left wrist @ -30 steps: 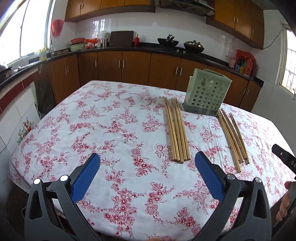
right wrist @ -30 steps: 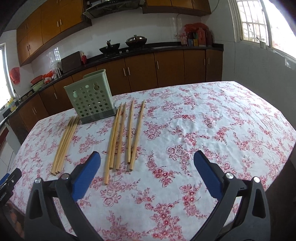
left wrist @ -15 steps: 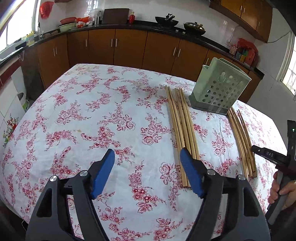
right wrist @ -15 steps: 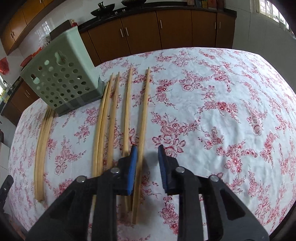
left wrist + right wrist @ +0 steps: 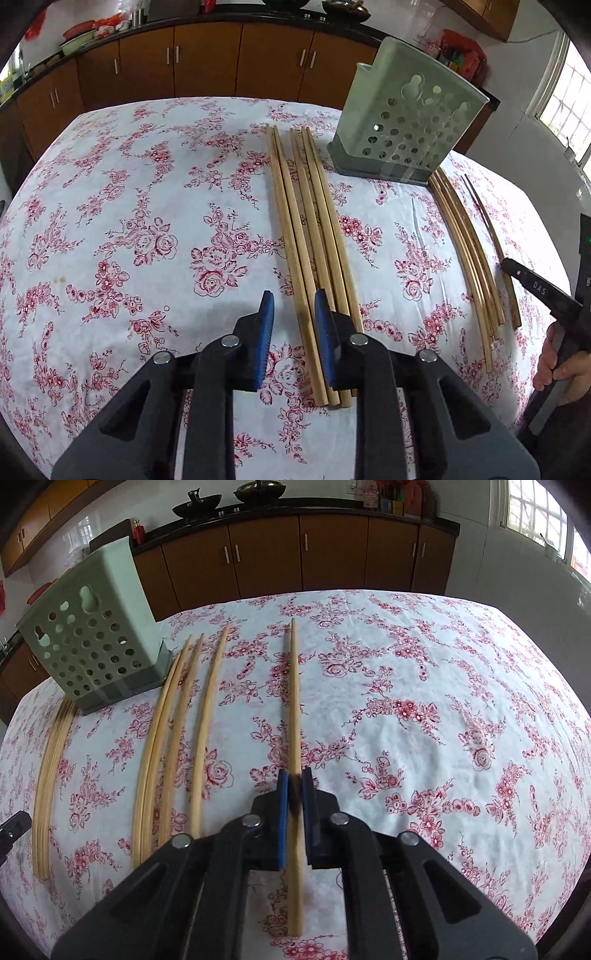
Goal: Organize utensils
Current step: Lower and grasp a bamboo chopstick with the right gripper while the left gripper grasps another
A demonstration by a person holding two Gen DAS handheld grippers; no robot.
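A green perforated utensil holder (image 5: 402, 122) (image 5: 88, 642) stands upright at the back of the table. In front of it lie two groups of wooden chopsticks. My left gripper (image 5: 293, 306) is low over the near end of the left bundle (image 5: 314, 229). Its jaws are closing around the leftmost chopstick, with a gap still beside the pads. My right gripper (image 5: 294, 786) is shut on a single chopstick (image 5: 294, 701), which lies apart to the right of three others (image 5: 177, 731). The left bundle (image 5: 51, 775) shows at the right wrist view's left edge.
A white tablecloth with red flowers (image 5: 129, 221) covers the whole table. Brown kitchen cabinets (image 5: 207, 62) and a dark counter with pans run behind it. A person's hand (image 5: 561, 369) and the black body of the right tool show at the left wrist view's right edge.
Both grippers came down and forward to the chopsticks' near ends, and their wide jaws narrowed. The right one shut on the rightmost chopstick, which now sits apart from its group.
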